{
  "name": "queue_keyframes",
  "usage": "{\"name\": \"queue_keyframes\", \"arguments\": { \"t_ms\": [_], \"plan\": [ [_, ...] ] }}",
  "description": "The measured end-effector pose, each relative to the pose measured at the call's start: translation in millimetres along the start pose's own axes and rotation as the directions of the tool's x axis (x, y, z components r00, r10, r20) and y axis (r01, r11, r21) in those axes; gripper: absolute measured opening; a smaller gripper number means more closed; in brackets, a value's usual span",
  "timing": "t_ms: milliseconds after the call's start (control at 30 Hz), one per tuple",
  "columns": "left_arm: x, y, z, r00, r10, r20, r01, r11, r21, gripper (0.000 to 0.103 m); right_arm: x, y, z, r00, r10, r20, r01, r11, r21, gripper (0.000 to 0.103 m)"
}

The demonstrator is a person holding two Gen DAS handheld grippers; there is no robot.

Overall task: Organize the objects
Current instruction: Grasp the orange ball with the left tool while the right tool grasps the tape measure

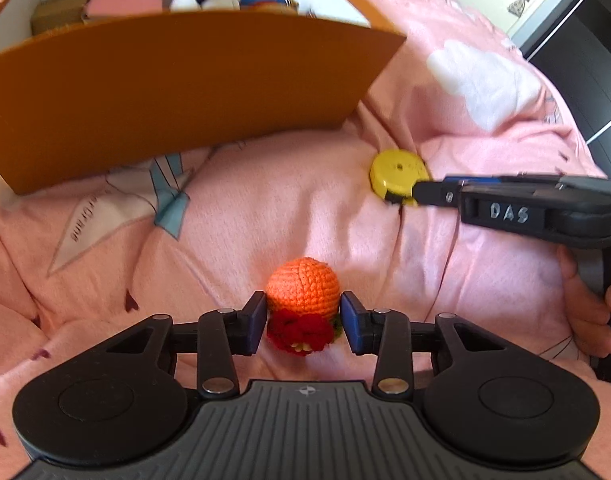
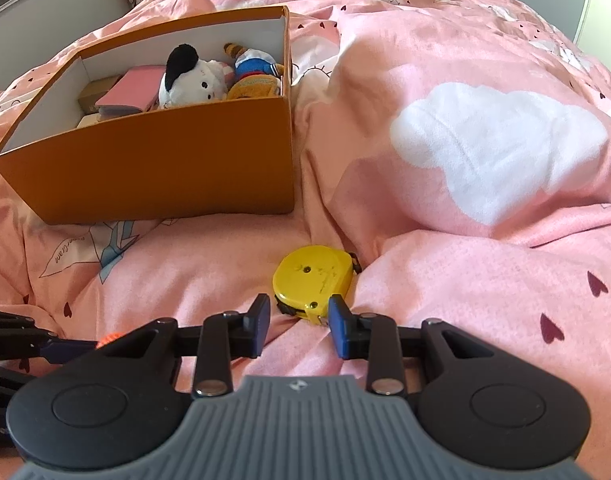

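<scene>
A crocheted orange ball (image 1: 303, 286) with a red flower-like piece at its near end lies on the pink bedspread (image 1: 265, 208), in front of the orange cardboard box (image 1: 177, 92). The left gripper (image 1: 303, 322) is set around it: its blue-padded fingers (image 1: 255, 322) stand on either side of the toy, narrowed until the pads sit at its flanks, but whether they press on the yarn cannot be told from this view. To the right, near a fold in the bedspread, lies a yellow tape measure (image 2: 311, 280), flat on its side. The right gripper (image 2: 299, 326) points down at it with its fingers (image 2: 339, 330) partly apart; the right pad lies against the case's near corner and the left pad stands clear of it, so the tape is not clamped. In the left wrist view the same gripper comes in from the right edge, held by a hand (image 1: 591, 312), its tips over the tape's near edge. The box stands open on the bed beyond both items, its inside white. It holds a white plush with black ears (image 2: 187, 80), a blue and yellow plush (image 2: 255, 76) beside it, a pink flat item (image 2: 131, 90) and a small brown carton (image 2: 95, 96).
</scene>
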State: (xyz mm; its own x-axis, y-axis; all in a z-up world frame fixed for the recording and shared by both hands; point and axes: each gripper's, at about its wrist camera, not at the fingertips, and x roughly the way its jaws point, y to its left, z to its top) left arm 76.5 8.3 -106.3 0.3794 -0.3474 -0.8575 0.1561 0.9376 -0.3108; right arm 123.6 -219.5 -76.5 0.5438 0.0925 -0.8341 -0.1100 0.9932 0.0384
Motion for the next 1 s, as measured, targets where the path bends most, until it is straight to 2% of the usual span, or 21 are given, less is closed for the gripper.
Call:
{"name": "queue_keyframes", "arguments": {
  "t_ms": [167, 333, 667, 733, 1000],
  "plan": [
    [-10, 12, 16, 0.996, 0.065, 0.068, -0.061, 0.997, -0.055, 0.045, 9, 2, 11, 0.999, -0.037, -0.016, 0.036, 0.999, -0.013, 0.046],
    [-9, 22, 25, 0.991, 0.109, 0.075, -0.101, 0.989, -0.105, 0.045, 26, 2, 22, 0.998, -0.031, -0.061, 0.031, 0.999, 0.008, 0.056],
    [-5, 26, 27, 0.99, 0.134, 0.05, -0.127, 0.985, -0.12, 0.045, 54, 1, 25, 0.991, -0.037, -0.13, 0.04, 0.999, 0.025, 0.057],
    [-5, 26, 27, 0.99, 0.134, 0.052, -0.127, 0.985, -0.119, 0.045, 58, 1, 24, 0.989, -0.046, -0.138, 0.049, 0.999, 0.023, 0.054],
    [-16, 27, 27, 0.988, 0.127, 0.086, -0.115, 0.985, -0.129, 0.045, 48, 2, 22, 0.993, -0.042, -0.108, 0.046, 0.998, 0.034, 0.053]
  ]
}}
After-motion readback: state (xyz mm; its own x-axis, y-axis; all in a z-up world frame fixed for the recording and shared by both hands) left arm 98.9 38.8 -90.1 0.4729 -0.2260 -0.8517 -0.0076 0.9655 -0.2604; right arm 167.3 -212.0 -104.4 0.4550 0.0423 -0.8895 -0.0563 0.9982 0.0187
